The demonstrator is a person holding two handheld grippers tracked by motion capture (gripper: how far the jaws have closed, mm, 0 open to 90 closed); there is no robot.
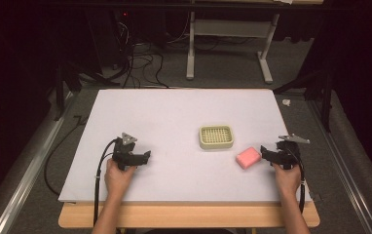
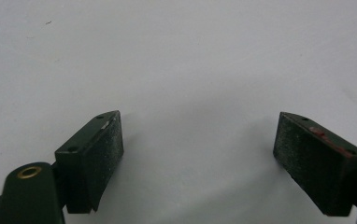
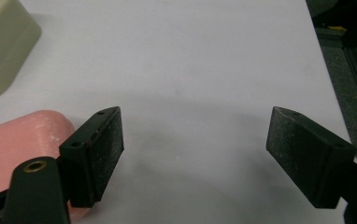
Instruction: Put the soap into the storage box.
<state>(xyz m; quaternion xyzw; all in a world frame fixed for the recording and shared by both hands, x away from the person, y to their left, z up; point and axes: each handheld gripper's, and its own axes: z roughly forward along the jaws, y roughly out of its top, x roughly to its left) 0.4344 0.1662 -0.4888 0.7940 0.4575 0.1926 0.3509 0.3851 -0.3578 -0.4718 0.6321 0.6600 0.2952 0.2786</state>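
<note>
Pink soap (image 1: pixel 248 157) lies on the white table (image 1: pixel 174 112), just beside the right claw (image 1: pixel 268 154). From the high view, the soap sits right at the tips of that claw, on the side toward the middle of the table. It is not between the jaws. In the right gripper view, the soap (image 3: pixel 22 144) shows past the outside of the left jaw, very close to it, and I cannot tell if the two touch. The right claw (image 3: pixel 193 154) is spread wide, with bare white table between its two black jaws. It has nothing in it.

A pale green soap dish (image 1: pixel 216 137) with a grid on top sits a bit farther from the right claw than the soap does, up and toward the middle of the table. The soap and the dish are near each other but apart. In the right gripper view, a corner of the dish (image 3: pixel 1 46) shows far ahead of the left jaw.

The left claw (image 1: pixel 145 157) is well apart from the soap and the dish, on the other side of the table. A hand (image 1: pixel 118 176) holds it from behind, and a black cable (image 1: pixel 98 180) trails back from it. In the left gripper view, the left claw (image 2: pixel 197 154) is also spread wide, with only white table between its jaws. It holds nothing.

Another hand (image 1: pixel 286 176) holds the right claw.
</note>
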